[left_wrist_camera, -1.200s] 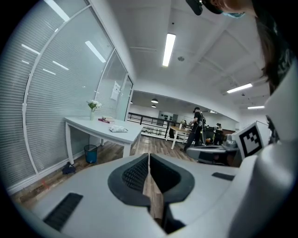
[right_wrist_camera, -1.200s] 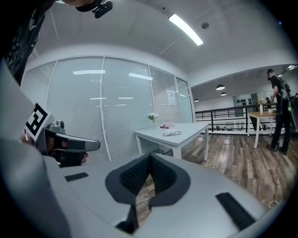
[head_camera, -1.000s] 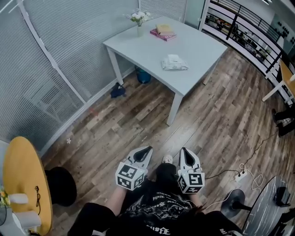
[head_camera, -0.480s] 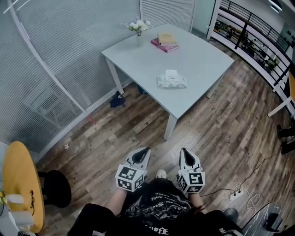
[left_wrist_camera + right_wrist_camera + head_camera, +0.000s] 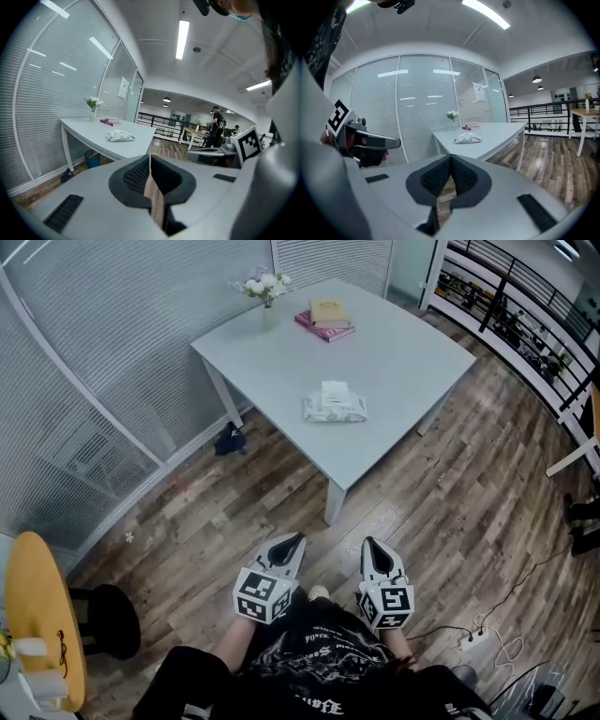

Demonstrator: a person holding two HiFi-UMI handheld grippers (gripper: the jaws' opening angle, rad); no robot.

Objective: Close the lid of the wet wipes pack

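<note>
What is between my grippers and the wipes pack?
Only bare brown wooden floor, then the pale table's near corner, before the white wet wipes pack. The head view shows it.

Black T-shirt (image 5: 314, 660) with white print; left gripper (image 5: 292, 540) and right gripper (image 5: 368, 544) pale grey, black pads (image 5: 137, 177), black-and-white marker cubes (image 5: 262, 596).

Bright, even light falls from ceiling strip lamps (image 5: 182, 40); the shadow under the table (image 5: 403, 362) is soft. Lamp glare streaks the glass wall (image 5: 422, 108) behind the table. Lines far from it bend; the corners of both gripper views are black.
</note>
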